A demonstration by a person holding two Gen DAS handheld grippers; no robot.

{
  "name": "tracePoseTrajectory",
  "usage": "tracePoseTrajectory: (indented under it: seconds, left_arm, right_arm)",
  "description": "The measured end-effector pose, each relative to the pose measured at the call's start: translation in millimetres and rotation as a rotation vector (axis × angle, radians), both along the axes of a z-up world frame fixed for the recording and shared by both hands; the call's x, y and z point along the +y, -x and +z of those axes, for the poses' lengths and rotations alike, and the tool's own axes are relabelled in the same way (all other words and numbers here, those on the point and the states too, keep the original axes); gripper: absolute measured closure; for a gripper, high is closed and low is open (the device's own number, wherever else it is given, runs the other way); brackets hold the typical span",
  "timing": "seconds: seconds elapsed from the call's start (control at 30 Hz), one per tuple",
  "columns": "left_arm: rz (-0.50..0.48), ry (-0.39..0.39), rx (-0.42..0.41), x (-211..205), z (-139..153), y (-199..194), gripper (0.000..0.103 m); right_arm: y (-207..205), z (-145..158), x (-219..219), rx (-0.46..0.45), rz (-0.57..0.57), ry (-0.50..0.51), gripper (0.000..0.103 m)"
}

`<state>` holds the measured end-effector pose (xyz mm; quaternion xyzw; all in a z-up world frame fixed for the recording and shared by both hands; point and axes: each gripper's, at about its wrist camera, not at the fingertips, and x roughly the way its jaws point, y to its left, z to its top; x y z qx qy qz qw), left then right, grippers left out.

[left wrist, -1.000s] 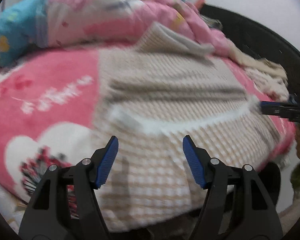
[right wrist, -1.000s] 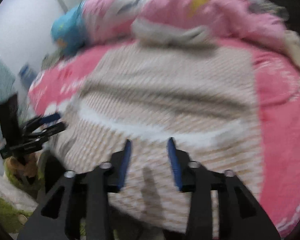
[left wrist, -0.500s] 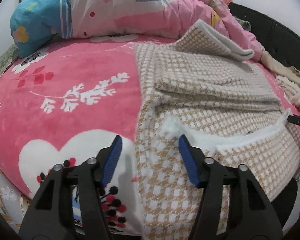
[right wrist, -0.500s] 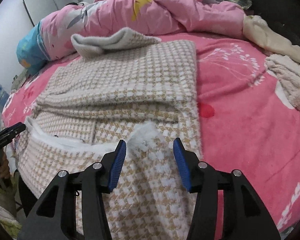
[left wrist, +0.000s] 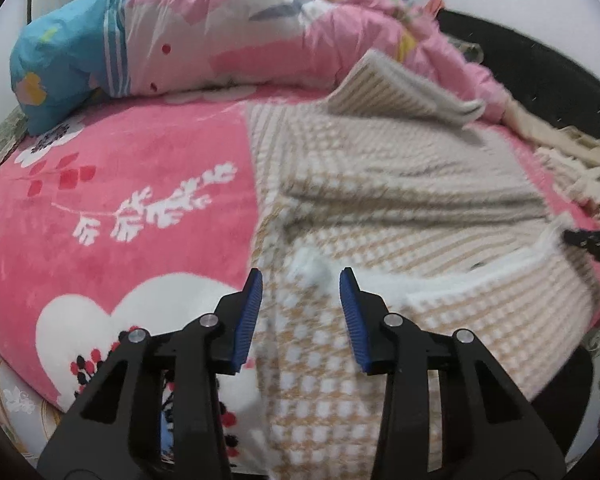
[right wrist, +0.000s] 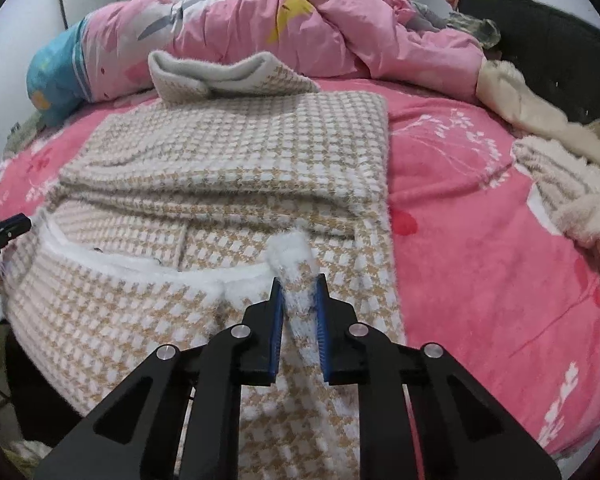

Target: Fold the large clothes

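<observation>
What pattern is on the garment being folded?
Tan-and-white houndstooth check with fluffy white trim on the garment; clearest in right wrist view.

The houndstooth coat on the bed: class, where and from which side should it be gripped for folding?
Grip the houndstooth coat at its two near corners of the white fluffy hem, coming from the bed's near edge; both corners stick up there, and each tool's jaws are already closing on one.

Garment (right wrist: 236, 160) lies on the bed (right wrist: 480, 240) ahead of me; quilt (right wrist: 320, 20) behind at 12 o'clock, towels (right wrist: 572, 184) at 2 o'clock.
</observation>
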<state>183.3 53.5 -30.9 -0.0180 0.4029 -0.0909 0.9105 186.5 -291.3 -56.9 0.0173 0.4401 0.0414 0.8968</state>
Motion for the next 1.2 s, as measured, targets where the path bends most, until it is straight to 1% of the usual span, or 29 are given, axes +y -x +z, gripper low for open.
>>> tracePoseTrajectory:
  seconds: [0.07, 0.17, 0.2, 0.27, 0.3, 0.33, 0.37, 0.4, 0.47, 0.53, 0.6, 0.7, 0.77, 0.83, 0.9, 0.93, 1.0, 1.07, 1.13, 1.17, 1.2]
  left_arm:
    - [-0.020, 0.025, 0.010, -1.2, -0.7, -1.8, 0.064]
    - [-0.027, 0.027, 0.072, -4.2, -14.3, -14.0, 0.065]
    - [-0.024, 0.031, 0.079, -3.7, -17.6, -16.8, 0.065]
    - [-0.005, 0.045, 0.109, 0.1, -24.1, -25.5, 0.075]
    - [0.007, 0.052, 0.120, 2.3, -27.2, -29.4, 0.078]
    - [0.014, 0.060, 0.123, 4.0, -28.9, -31.7, 0.084]
    - [0.017, 0.074, 0.121, 6.0, -29.9, -32.8, 0.086]
    - [0.016, 0.082, 0.114, 6.6, -28.7, -31.7, 0.091]
    - [0.008, 0.076, 0.073, 5.0, -19.9, -25.0, 0.094]
    - [0.009, 0.097, -0.019, 7.4, -0.4, -14.2, 0.095]
    - [0.008, 0.113, -0.085, 10.3, 14.9, -9.9, 0.095]
    - [0.011, 0.114, -0.138, 13.1, 32.0, -19.6, 0.095]
    - [0.016, 0.117, -0.151, 12.4, 35.3, -31.9, 0.095]
    - [0.016, 0.119, -0.140, 10.0, 31.0, -42.9, 0.095]
    - [0.016, 0.099, -0.096, 7.5, 10.7, -60.6, 0.095]
    - [0.023, 0.085, -0.045, 6.6, -6.9, -71.6, 0.094]
    - [0.026, 0.085, 0.003, 9.1, -28.8, -82.2, 0.094]
    - [0.022, 0.086, -0.011, 10.2, -30.8, -80.4, 0.091]
    - [0.020, 0.085, -0.015, 11.8, -25.8, -79.5, 0.089]
    - [0.021, 0.086, -0.014, 12.9, -24.1, -79.2, 0.084]
    - [0.026, 0.085, -0.012, 14.1, -22.5, -78.6, 0.079]
  right_arm:
    - [-2.5, -2.9, -3.8, 0.010, -0.002, -0.027, 0.086]
    - [-8.3, -9.2, -8.4, 0.031, -0.004, -0.072, 0.086]
    - [-11.2, -12.9, -10.8, 0.042, -0.005, -0.089, 0.085]
    - [-15.8, -19.1, -14.9, 0.058, -0.010, -0.106, 0.085]
    - [-17.8, -23.6, -17.7, 0.064, -0.014, -0.118, 0.085]
    - [-17.6, -25.8, -18.8, 0.066, -0.015, -0.130, 0.086]
    - [-16.1, -26.4, -20.4, 0.058, -0.022, -0.139, 0.088]
    - [-13.0, -24.5, -21.2, 0.046, -0.025, -0.149, 0.092]
    - [-4.7, -11.6, -20.7, -0.001, -0.053, -0.123, 0.094]
    - [1.5, 8.0, -21.1, -0.057, -0.070, -0.108, 0.095]
    - [1.2, 28.8, -22.6, -0.108, -0.069, -0.100, 0.095]
    - [-7.9, 48.2, -25.0, -0.158, -0.066, -0.092, 0.095]
    - [-19.4, 50.9, -25.0, -0.174, -0.075, -0.092, 0.095]
    - [-33.3, 39.3, -26.5, -0.156, -0.087, -0.078, 0.095]
    - [-48.0, 14.4, -27.5, -0.103, -0.093, -0.070, 0.095]
    - [-57.7, -4.7, -29.8, -0.051, -0.099, -0.087, 0.094]
    - [-67.2, -29.4, -34.1, 0.011, -0.100, -0.128, 0.094]
    - [-65.2, -30.1, -40.2, 0.008, -0.107, -0.178, 0.093]
    - [-62.4, -21.6, -45.7, 0.015, -0.110, -0.212, 0.083]
    - [-57.8, -13.6, -48.8, 0.016, -0.129, -0.209, 0.079]
    - [-54.1, -7.7, -50.9, 0.004, -0.147, -0.193, 0.068]
